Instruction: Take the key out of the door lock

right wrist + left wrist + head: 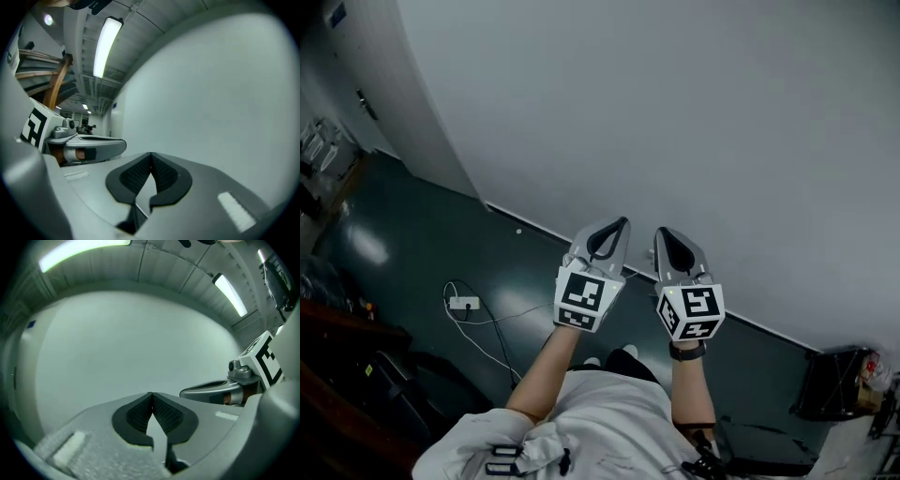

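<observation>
Both grippers face a plain white wall; no door, lock or key shows in any view. In the head view my left gripper and my right gripper are held side by side, level, a short way off the wall. The left gripper is shut, its dark pads meeting at the tips with nothing between them. The right gripper is shut and empty as well. Each gripper view shows the other gripper alongside: the right gripper and the left gripper.
The dark floor meets the wall along a skirting line. A white power strip with cables lies on the floor at the left. Dark furniture stands at lower left and a black bin at lower right. Ceiling strip lights run overhead.
</observation>
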